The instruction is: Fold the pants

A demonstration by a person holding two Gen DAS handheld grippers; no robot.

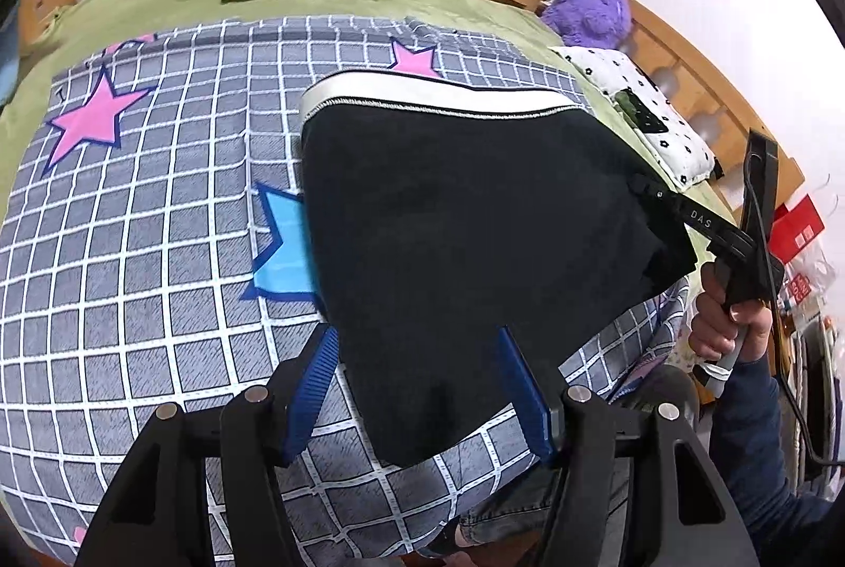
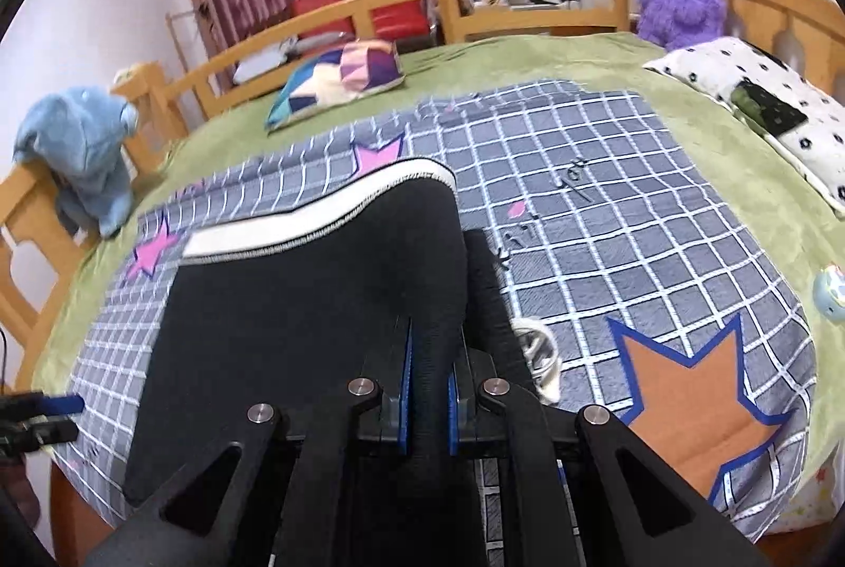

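My left gripper (image 1: 417, 387) is spread wide, pinching nothing, hovering over the near corner of the pants (image 1: 465, 239). The black pants lie folded on the checked blanket (image 1: 158, 207), white waistband (image 1: 422, 94) at the far end, long axis running away from me. My right gripper (image 2: 429, 395) is pressed together on the pants' right edge, so it's the one engaged. Its arm reads "DAS" in the left view.
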